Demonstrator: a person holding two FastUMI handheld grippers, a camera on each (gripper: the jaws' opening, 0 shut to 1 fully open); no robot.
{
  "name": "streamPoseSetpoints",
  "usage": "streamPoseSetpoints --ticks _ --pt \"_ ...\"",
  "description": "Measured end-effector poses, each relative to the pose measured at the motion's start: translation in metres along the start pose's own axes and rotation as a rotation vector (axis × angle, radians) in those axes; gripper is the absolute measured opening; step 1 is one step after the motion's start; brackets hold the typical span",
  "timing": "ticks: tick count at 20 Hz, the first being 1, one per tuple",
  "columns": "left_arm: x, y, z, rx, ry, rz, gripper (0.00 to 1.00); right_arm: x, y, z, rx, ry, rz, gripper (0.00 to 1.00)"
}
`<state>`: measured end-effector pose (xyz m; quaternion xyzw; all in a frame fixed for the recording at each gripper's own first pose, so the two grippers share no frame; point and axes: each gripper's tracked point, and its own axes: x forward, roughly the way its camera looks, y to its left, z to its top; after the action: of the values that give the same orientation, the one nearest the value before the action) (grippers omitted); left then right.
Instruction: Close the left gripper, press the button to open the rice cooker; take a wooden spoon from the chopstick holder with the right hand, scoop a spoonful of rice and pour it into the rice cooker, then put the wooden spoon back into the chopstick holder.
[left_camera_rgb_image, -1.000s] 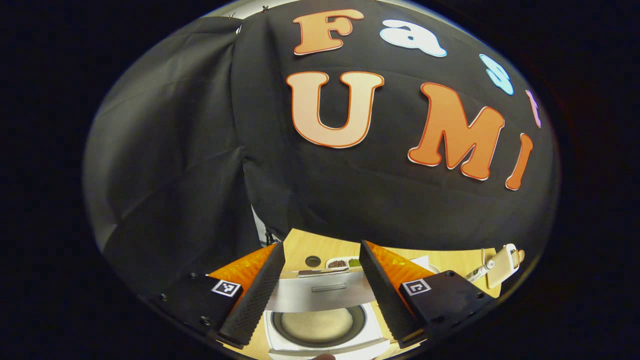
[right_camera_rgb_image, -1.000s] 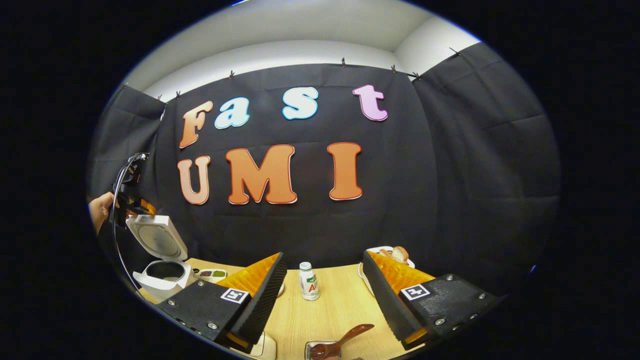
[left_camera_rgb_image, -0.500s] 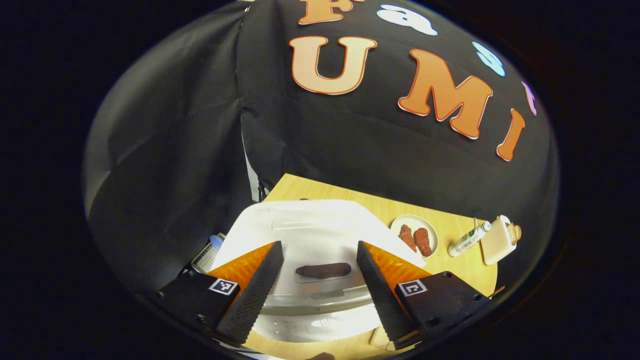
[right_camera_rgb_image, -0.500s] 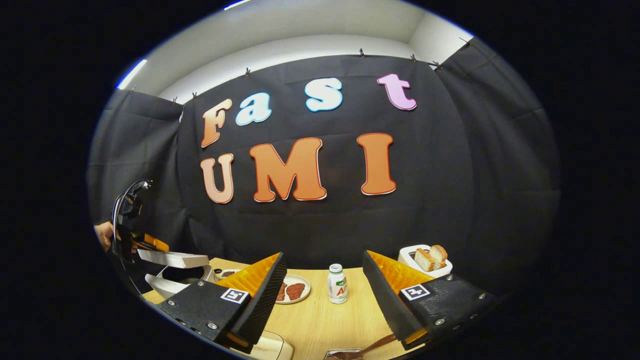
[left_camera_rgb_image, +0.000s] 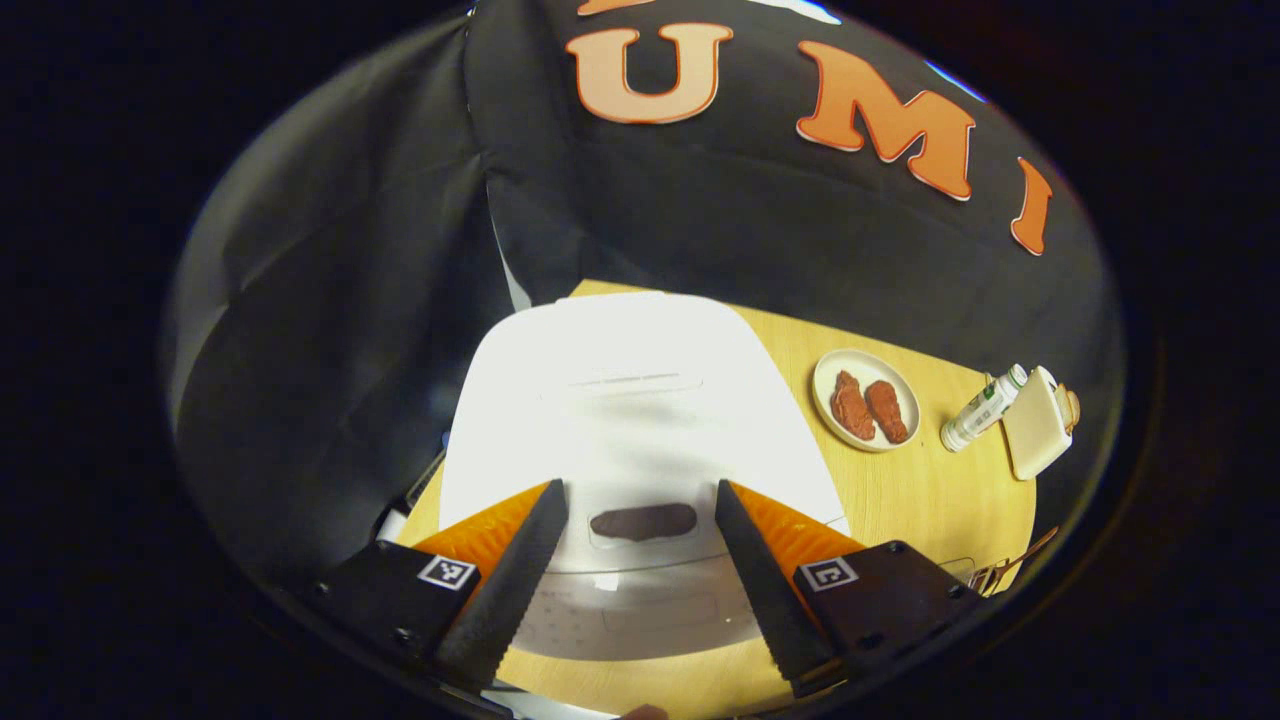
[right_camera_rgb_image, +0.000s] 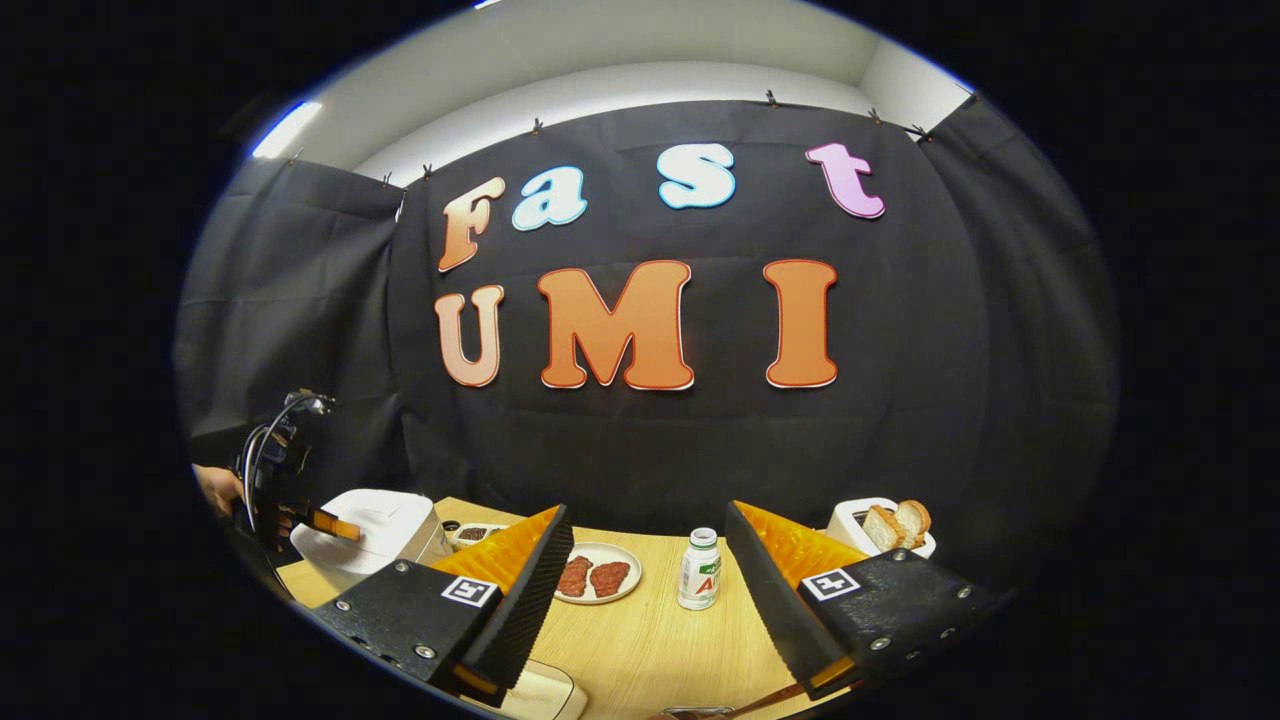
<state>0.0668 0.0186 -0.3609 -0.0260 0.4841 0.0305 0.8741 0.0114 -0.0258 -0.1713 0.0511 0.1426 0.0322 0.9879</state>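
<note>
The white rice cooker (left_camera_rgb_image: 620, 400) stands on the wooden table (left_camera_rgb_image: 930, 500) with its lid down. My left gripper (left_camera_rgb_image: 640, 490) hangs open just above the lid's front, its fingers either side of a dark oval button (left_camera_rgb_image: 645, 522). In the right gripper view the cooker (right_camera_rgb_image: 375, 520) sits at the far left, with the left gripper (right_camera_rgb_image: 300, 518) and a hand over it. My right gripper (right_camera_rgb_image: 645, 512) is open with nothing between its fingers. A brown wooden spoon handle (right_camera_rgb_image: 768, 696) pokes out at the bottom edge below it.
A plate (right_camera_rgb_image: 628, 590) with two brown pieces, a small white bottle (right_camera_rgb_image: 700, 570) and a toaster with bread slices (right_camera_rgb_image: 885, 525) stand along the table's back. A small dish of beans (right_camera_rgb_image: 475, 533) lies beside the cooker. Black cloth walls close the back and left.
The cooker's lid went from upright to shut, with my left gripper coming down over it. My right gripper lifted away from the spoon, which slid toward the view's bottom edge.
</note>
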Motion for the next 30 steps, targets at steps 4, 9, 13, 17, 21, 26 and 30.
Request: streamPoseSetpoints --ticks 4,9,13,17,21,26,30 --pt "-0.003 -0.003 0.004 -0.016 -0.018 -0.015 1.00 0.005 0.008 0.002 -0.005 0.001 0.008 0.95" --pt "-0.027 0.000 0.033 -0.050 -0.143 -0.039 1.00 0.003 0.019 0.008 -0.042 -0.005 0.012 0.95" --pt "-0.084 0.001 0.083 -0.012 -0.367 -0.043 1.00 0.003 0.025 0.024 -0.064 -0.034 -0.002 0.95" --pt "-0.160 -0.007 0.129 0.027 -0.606 -0.067 1.00 0.000 0.031 0.045 -0.083 -0.074 -0.021 0.95" --pt "-0.226 -0.017 0.156 0.040 -0.784 -0.079 0.99 -0.006 0.039 0.074 -0.082 -0.134 -0.039 0.95" --pt "-0.267 -0.037 0.152 0.078 -0.927 -0.093 0.99 -0.009 0.043 0.095 -0.084 -0.197 -0.060 0.95" --pt "-0.274 -0.065 0.144 0.098 -0.931 -0.136 1.00 -0.019 0.048 0.100 -0.111 -0.209 -0.067 0.95"
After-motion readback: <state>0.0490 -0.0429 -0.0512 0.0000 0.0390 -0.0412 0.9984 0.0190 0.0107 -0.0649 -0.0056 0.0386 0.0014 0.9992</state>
